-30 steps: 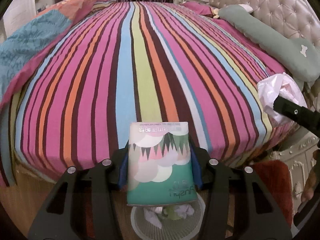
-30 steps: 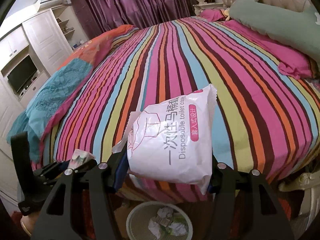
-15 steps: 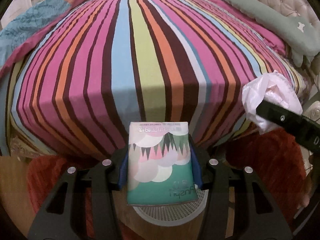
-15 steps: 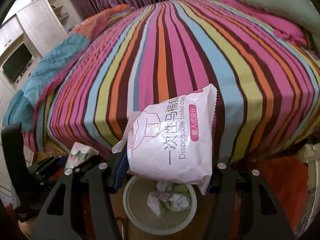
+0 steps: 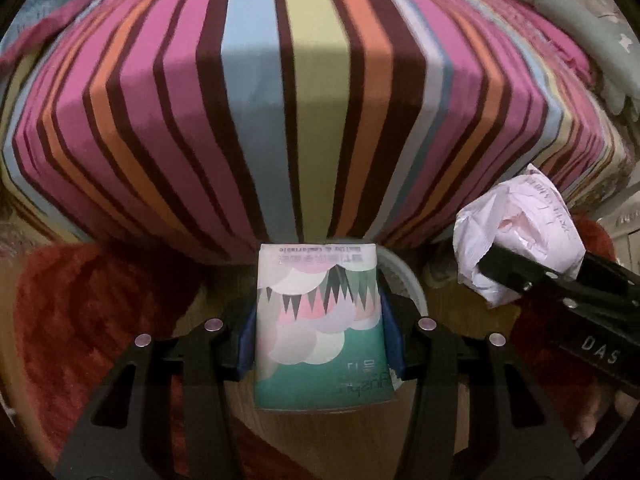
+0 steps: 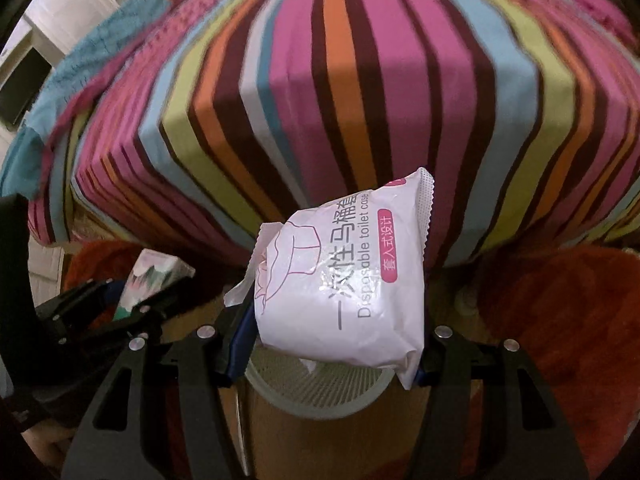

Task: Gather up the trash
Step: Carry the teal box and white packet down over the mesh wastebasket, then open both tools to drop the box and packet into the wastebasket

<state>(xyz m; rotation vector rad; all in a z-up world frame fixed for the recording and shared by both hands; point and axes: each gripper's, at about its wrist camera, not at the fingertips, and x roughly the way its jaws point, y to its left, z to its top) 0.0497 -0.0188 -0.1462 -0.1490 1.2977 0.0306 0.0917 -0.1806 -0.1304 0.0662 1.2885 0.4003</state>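
Tissue pack [image 5: 318, 320] sits clamped by its long side edges in the left gripper [image 5: 318, 336], long axis pointing away along the fingers; it looks light and soft. The right gripper [image 6: 332, 336] clenches the pouch [image 6: 344, 280], crinkly, probably slippery, tilted up to the right. Both hang over the mesh bin [image 6: 316, 394] beside the bed [image 5: 304, 100].

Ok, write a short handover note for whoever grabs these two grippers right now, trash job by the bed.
Left gripper: jaws shut on a green tissue pack.
Right gripper: jaws shut on a white disposable toilet cover packet.
White mesh wastebasket stands on the floor at the foot of the striped bed, right below both grippers.
Done: both items picked up and carried over the wastebasket.
Left: open the jaws and drop both in.
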